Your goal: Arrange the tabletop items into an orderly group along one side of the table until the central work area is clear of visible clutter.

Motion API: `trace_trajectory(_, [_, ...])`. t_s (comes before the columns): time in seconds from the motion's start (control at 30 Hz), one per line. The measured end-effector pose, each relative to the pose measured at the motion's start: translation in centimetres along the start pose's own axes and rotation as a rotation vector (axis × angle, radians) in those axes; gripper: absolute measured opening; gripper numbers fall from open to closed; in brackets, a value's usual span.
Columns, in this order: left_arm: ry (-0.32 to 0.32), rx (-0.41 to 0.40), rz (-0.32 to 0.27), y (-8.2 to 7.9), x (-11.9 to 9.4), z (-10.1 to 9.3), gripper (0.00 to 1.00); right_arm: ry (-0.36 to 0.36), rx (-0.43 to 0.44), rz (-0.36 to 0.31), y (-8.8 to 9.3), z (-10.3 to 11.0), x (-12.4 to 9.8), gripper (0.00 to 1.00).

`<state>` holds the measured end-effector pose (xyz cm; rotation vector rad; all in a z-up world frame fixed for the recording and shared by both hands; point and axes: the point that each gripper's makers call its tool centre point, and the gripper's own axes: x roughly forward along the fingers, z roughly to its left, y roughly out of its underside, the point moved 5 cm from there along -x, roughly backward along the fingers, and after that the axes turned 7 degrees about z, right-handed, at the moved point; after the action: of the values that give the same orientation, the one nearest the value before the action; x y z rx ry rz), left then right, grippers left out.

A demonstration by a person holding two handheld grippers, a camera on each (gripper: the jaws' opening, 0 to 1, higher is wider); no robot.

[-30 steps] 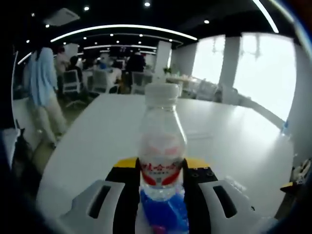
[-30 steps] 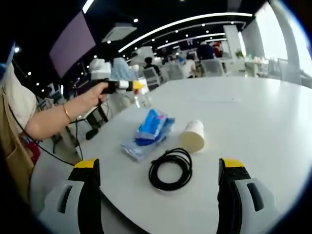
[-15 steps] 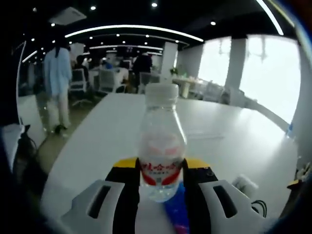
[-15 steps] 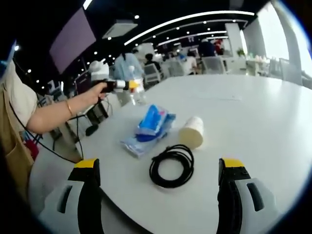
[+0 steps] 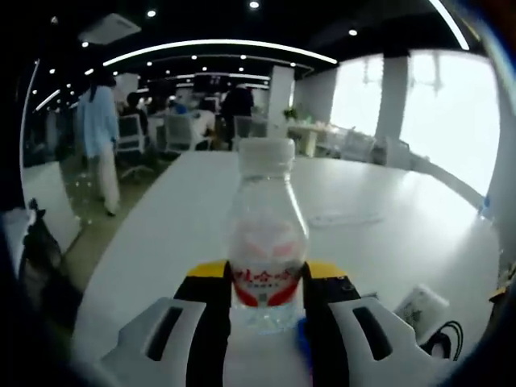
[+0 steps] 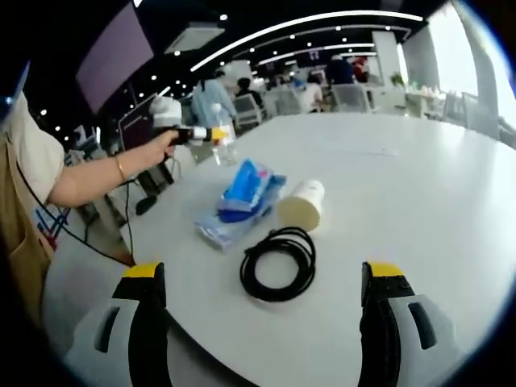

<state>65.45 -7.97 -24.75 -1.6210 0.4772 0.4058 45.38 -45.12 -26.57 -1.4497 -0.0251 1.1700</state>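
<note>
My left gripper [image 5: 267, 294] is shut on a clear water bottle [image 5: 267, 234] with a white cap and red label, held upright above the white table [image 5: 201, 210]. In the right gripper view the same bottle [image 6: 225, 142] hangs over the table's far left part, in the left gripper [image 6: 211, 135] held by a person's hand. My right gripper [image 6: 262, 302] stands open near the table's front edge. Ahead of it lie a coiled black cable [image 6: 278, 263], a white paper cup [image 6: 300, 205] on its side and a blue plastic packet [image 6: 240, 200]. The cup [image 5: 419, 309] and cable [image 5: 448, 337] also sit at the lower right of the left gripper view.
The table [image 6: 419, 185] stretches wide and white to the right and back. A thin flat sheet [image 5: 345, 218] lies farther along it. People, chairs and desks [image 5: 173, 129] stand beyond the far end; one person [image 5: 97, 137] walks at the left.
The left gripper has carried the bottle leftward, away from the blue packet, which has nearly slid out below it. The cup and cable have come into its lower right. The right gripper stays open.
</note>
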Motion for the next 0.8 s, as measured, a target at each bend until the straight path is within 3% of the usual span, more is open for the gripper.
trace_trajectory(0.27, [-0.002, 0.031, 0.007, 0.6, 1.5, 0.9, 0.31, 0.016, 0.013, 0.032, 0.7, -0.4, 0.3, 1.0])
trace_trajectory(0.5, [0.031, -0.021, 0.003, 0.8, 3.0, 1.2, 0.31, 0.023, 0.037, 0.053, 1.5, -0.6, 0.9, 1.0])
trace_trajectory(0.63, [0.036, 0.041, 0.005, 1.0, 3.8, 0.8, 0.31, 0.02, 0.04, 0.068, 1.9, -0.4, 1.1, 1.0])
trace_trajectory(0.8, [0.04, 0.058, -0.006, 1.1, 4.7, 1.0, 0.31, 0.028, 0.036, 0.077, 2.1, -0.6, 1.0, 1.0])
